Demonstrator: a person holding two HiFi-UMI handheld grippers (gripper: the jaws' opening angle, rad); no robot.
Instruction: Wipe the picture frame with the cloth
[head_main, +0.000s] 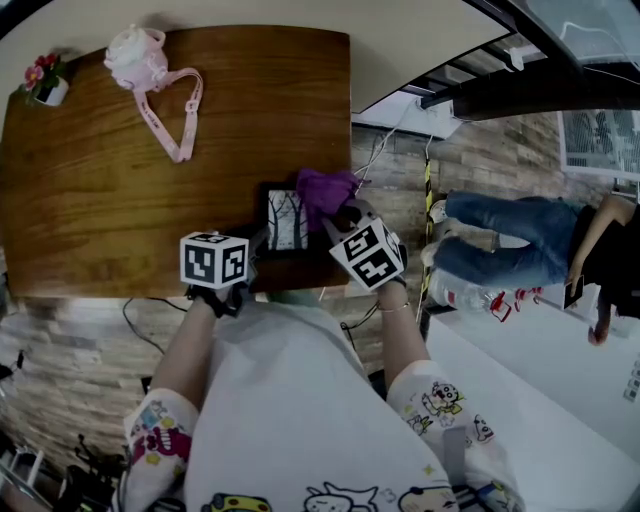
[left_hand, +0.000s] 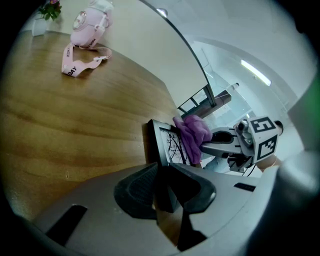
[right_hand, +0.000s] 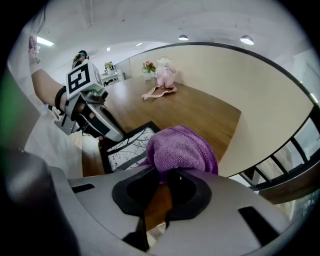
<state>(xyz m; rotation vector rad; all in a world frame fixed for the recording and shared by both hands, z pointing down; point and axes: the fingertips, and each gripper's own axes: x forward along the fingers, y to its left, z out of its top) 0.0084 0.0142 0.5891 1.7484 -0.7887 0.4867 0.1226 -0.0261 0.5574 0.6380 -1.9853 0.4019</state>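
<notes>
My left gripper clamped on the frame corner, right gripper pinching the cloth — bunched against it (head view hides both grips behind cubes), table beneath.

Left and centre: I see bare table, open for a gripper to cross.
Upper left: a flower pot and a pink item with its trailing strap block that corner.
Lower centre: the picture frame sits at the table's near edge, crowded by the left gripper and the right gripper with the cloth; I find it tight.
Right: a person is beyond the table edge.
</notes>
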